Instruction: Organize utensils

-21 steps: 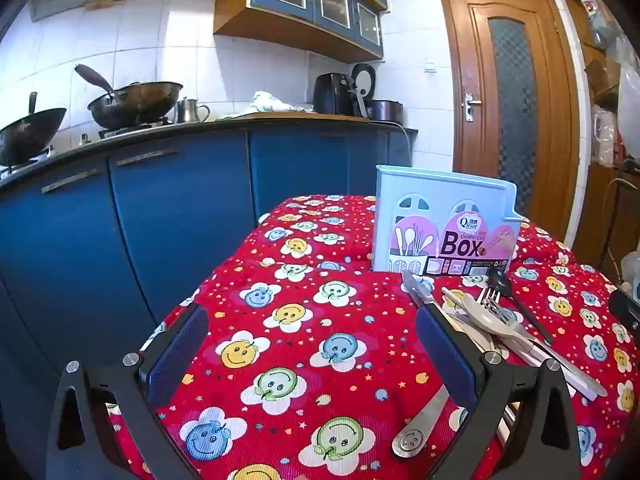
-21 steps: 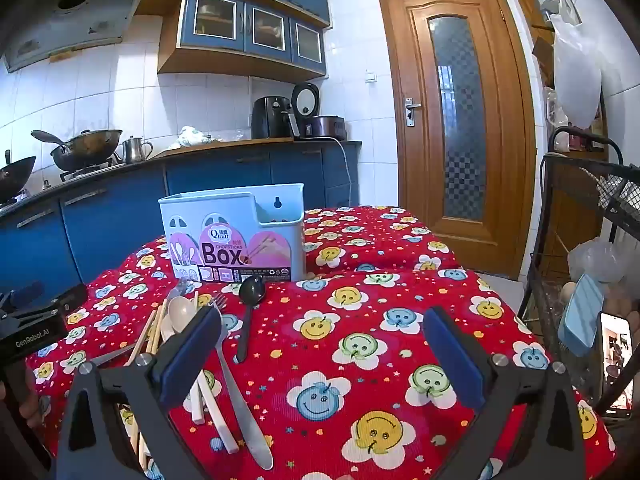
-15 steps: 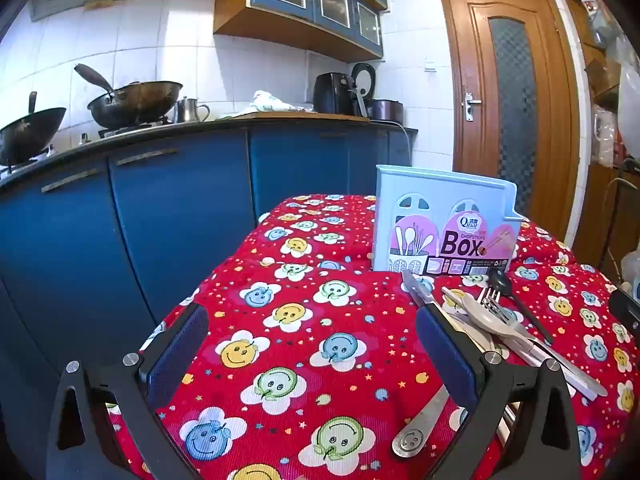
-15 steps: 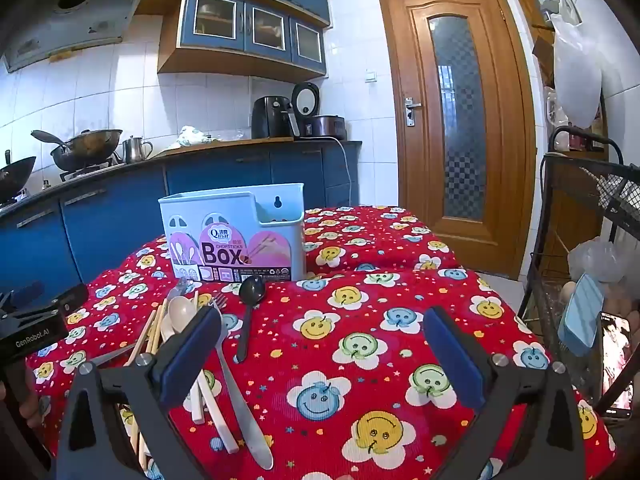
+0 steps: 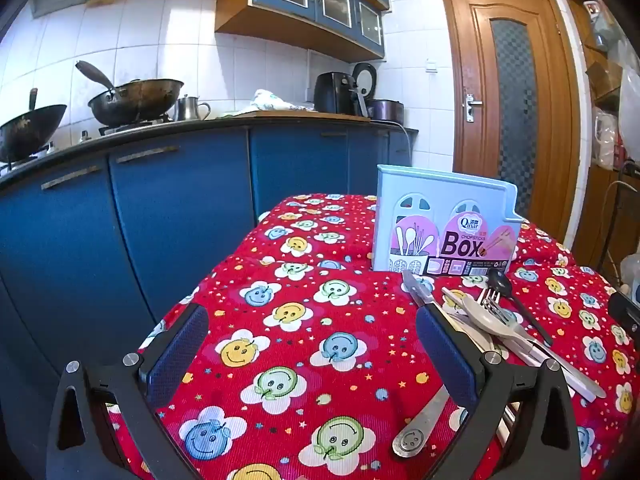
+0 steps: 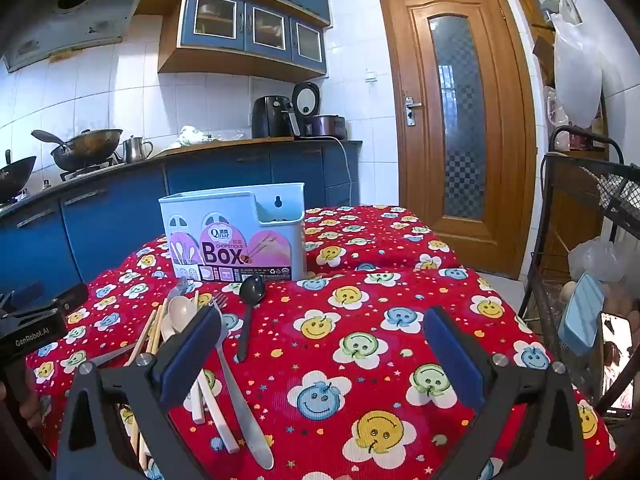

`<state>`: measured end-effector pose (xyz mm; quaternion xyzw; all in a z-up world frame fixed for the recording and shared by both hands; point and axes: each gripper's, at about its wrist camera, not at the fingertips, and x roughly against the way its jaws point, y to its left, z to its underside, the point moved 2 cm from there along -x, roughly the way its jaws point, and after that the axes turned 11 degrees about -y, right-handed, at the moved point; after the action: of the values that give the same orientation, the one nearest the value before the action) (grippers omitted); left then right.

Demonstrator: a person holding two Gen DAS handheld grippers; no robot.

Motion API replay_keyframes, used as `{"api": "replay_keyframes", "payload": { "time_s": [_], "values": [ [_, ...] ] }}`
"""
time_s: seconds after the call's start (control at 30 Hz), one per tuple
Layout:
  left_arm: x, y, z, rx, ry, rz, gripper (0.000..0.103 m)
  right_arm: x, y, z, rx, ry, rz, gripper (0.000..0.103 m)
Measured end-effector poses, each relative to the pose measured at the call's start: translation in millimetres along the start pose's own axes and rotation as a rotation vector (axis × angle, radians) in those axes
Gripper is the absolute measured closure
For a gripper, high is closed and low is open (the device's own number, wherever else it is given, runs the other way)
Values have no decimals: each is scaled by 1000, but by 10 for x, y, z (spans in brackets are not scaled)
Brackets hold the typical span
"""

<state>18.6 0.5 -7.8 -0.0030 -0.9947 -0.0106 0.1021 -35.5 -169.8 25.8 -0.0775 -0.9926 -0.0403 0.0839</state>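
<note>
Jaws of both grippers stand wide with nothing between them. Left gripper [image 5: 312, 344] hovers over the red smiley-print cloth [image 5: 288, 320] on the tabletop, tilted slightly downward; only bare cloth shows between its blue pads. Right gripper [image 6: 322, 350] hovers likewise over cloth [image 6: 360, 320], tilted slightly downward, holding nothing.

Utensil box [image 5: 444, 220]: pale blue plastic, upright on the cloth at the far side of the tabletop, pink label reading "Box" facing the cameras. In the right wrist view the box [image 6: 234, 232] shows a taller back wall with a keyhole hanging slot; no utensils are seen standing above its rim.

Utensils lie loose in a pile on the cloth just in front of the box. Left wrist view: a knife [image 5: 416, 290] nearest the box's left end, a pale spoon [image 5: 486, 316] overlapping a fork [image 5: 494, 304], a black spoon [image 5: 502, 282] with its bowl towards the box and its handle running towards the camera. A metal handle with a smiley face stamped on its end [image 5: 420, 426] lies close to the left gripper's right-hand pad, partly hidden behind it.

Right wrist view: chopsticks [image 6: 154, 328] at the left of the pile, pale spoon [image 6: 182, 312], fork [image 6: 232, 368], black spoon [image 6: 250, 308] lying apart to the right of the others. The pile's near part is hidden behind the right gripper's left-hand pad.

Background: blue kitchen cabinets [image 5: 160, 216], a wok [image 5: 136, 98] on the stove, a wooden door [image 6: 460, 120].
</note>
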Motion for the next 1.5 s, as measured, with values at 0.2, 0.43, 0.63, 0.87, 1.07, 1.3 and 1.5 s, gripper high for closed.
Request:
{"api": "replay_keyframes", "payload": {
  "time_s": [0.2, 0.43, 0.63, 0.87, 1.07, 1.3, 1.5],
  "values": [
    [0, 3, 0, 1, 0, 1, 0, -2, 1, 2, 0, 0, 0, 0],
    [-27, -12, 25, 3, 0, 0, 0, -4, 4, 6, 1, 0, 0, 0],
    [-9, -4, 22, 5, -1, -1, 0, -1, 6, 5, 0, 0, 1, 0],
    [-10, 1, 23, 7, -2, 0, 0, 0, 5, 2, 2, 0, 0, 0],
    [-9, 5, 22, 7, -1, -1, 0, -1, 5, 1, 2, 0, 0, 0],
    [2, -3, -4, 7, -2, 0, 0, -3, 4, 4, 2, 0, 0, 0],
    [2, 0, -3, 9, -2, 0, 0, -3, 5, 4, 2, 0, 0, 0]
  ]
}}
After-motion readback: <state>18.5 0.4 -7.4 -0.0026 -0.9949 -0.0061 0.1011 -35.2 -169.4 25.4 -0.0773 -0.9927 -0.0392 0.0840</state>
